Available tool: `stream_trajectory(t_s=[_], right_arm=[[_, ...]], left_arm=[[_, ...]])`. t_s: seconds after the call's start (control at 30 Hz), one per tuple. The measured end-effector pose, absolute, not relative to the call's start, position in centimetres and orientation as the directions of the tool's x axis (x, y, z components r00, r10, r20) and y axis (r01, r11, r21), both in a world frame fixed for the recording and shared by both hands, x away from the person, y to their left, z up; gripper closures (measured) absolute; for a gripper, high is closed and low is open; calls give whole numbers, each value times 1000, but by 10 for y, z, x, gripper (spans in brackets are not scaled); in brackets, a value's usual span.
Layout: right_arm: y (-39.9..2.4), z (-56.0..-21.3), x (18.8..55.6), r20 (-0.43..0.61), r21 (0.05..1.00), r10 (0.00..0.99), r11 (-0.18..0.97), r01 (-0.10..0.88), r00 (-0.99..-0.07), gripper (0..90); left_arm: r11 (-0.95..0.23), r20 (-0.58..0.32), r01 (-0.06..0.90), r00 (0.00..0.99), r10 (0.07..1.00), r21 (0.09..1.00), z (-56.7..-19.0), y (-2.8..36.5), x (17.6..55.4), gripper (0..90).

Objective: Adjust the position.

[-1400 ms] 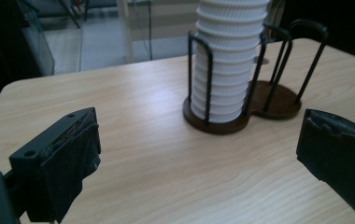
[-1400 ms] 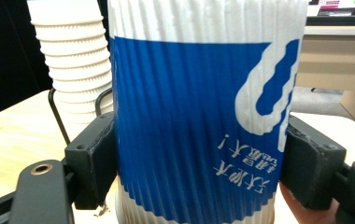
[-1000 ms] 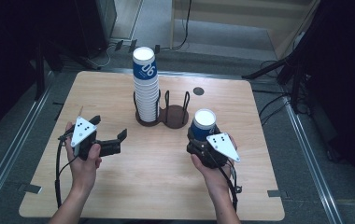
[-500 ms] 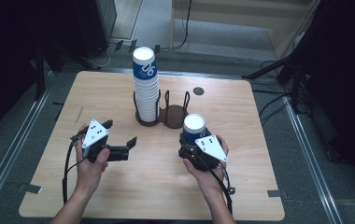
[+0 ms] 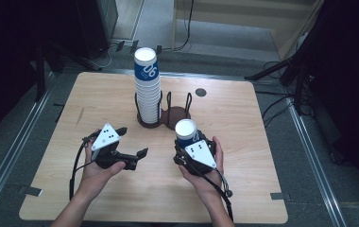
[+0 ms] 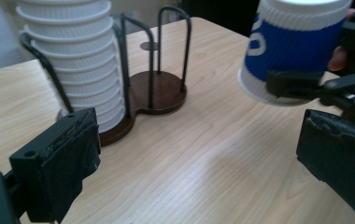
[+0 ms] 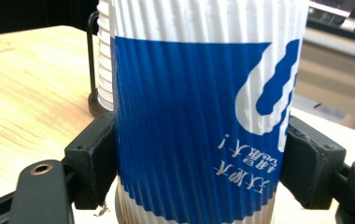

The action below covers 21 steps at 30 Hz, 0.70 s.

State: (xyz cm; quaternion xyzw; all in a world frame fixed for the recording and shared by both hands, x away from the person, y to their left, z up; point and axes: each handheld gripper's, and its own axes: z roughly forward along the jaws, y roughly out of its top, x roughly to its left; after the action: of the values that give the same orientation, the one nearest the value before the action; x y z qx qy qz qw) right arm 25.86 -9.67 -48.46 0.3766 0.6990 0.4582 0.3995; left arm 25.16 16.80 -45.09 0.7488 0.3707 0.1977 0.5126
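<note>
A person sits at a wooden table [image 5: 243, 142], a gripper in each hand. At the left, the left gripper [image 5: 135, 158] hovers just above the tabletop with its jaws spread apart and nothing between them, pointing across toward the other hand. Behind the hands, near the middle of the table, a tall stack of paper cups [image 5: 148, 90] stands upside down in one ring of a dark wire cup holder [image 5: 175, 113]; the holder's other ring is empty. To the right, the right gripper [image 5: 189, 144] is clamped around a single blue and white paper cup [image 5: 187, 132], upside down, pinched on both sides low on its ribbed wall. The cup hangs clear of the table, just in front of the holder.

The step in hand seems to be carrying one cup taken off the stack. The next move likely calls for the empty gripper to close in on the cup, or for the cup to be set down gently without crushing its thin wall.
</note>
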Motion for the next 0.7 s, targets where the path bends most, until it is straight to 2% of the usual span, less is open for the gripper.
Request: stream_trajectory(t_s=[0.2, 0.43, 0.7], right_arm=[[-90, -491, 254, -309, 920, 864, 378, 105, -398, 220], [-77, -498, 246, -468, 862, 804, 506, 9, -366, 218], [-69, -502, 240, -541, 822, 747, 566, -58, -386, 216]], left_arm=[[-220, -80, 349, 673, 735, 911, -447, 161, 249, 6], [-236, -87, 357, 694, 715, 904, -448, 155, 247, 6], [-259, -93, 366, 716, 692, 894, -451, 149, 246, 6]])
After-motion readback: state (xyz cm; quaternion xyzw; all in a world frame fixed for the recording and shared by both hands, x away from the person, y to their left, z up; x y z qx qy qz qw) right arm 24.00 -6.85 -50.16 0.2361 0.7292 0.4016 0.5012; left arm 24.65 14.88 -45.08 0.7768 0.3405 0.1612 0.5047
